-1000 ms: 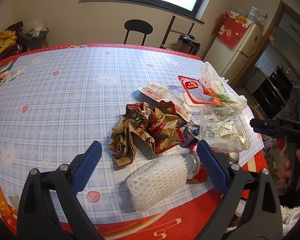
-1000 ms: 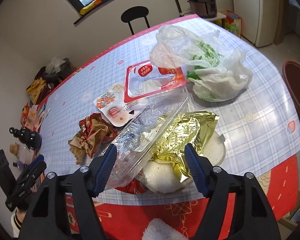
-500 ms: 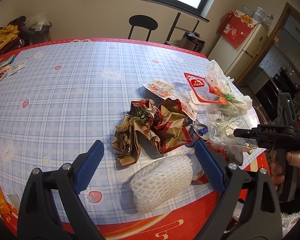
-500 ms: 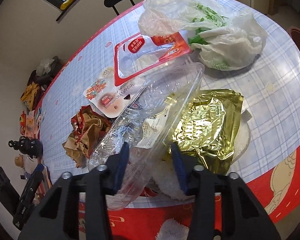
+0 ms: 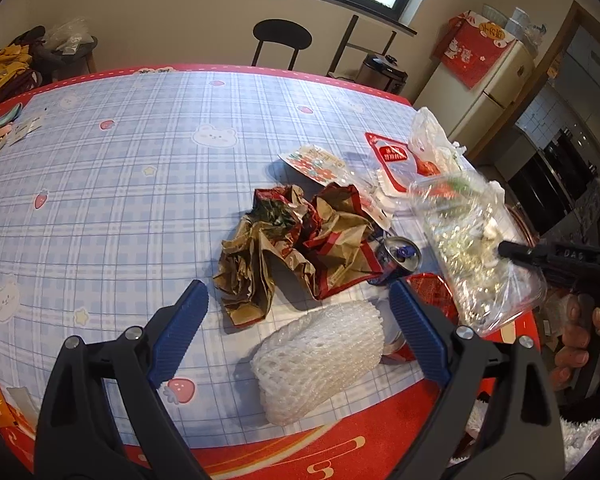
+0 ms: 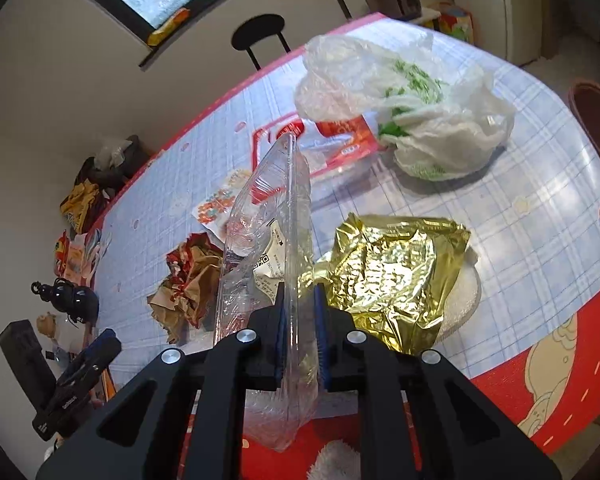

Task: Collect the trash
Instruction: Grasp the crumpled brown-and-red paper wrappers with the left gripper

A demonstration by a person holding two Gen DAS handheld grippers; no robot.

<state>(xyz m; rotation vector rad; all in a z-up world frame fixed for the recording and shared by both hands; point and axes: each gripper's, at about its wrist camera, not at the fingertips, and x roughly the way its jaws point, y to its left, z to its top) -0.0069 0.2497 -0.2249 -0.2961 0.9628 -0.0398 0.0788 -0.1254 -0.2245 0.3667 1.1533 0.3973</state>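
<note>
Clamshell [image 6: 268, 240] edge-on in right gripper [image 6: 300, 336]

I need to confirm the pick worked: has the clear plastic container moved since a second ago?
Yes. The clear plastic container has tipped up on edge, lifted off the gold foil wrapper, clamped in the right hand-held gripper.

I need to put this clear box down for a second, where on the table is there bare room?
Bare cloth lies on the table left of the crumpled brown paper, back to the far red edge. Another patch lies between the gold foil wrapper and the white plastic bag. It is crowded around the foam net and the can.
</note>
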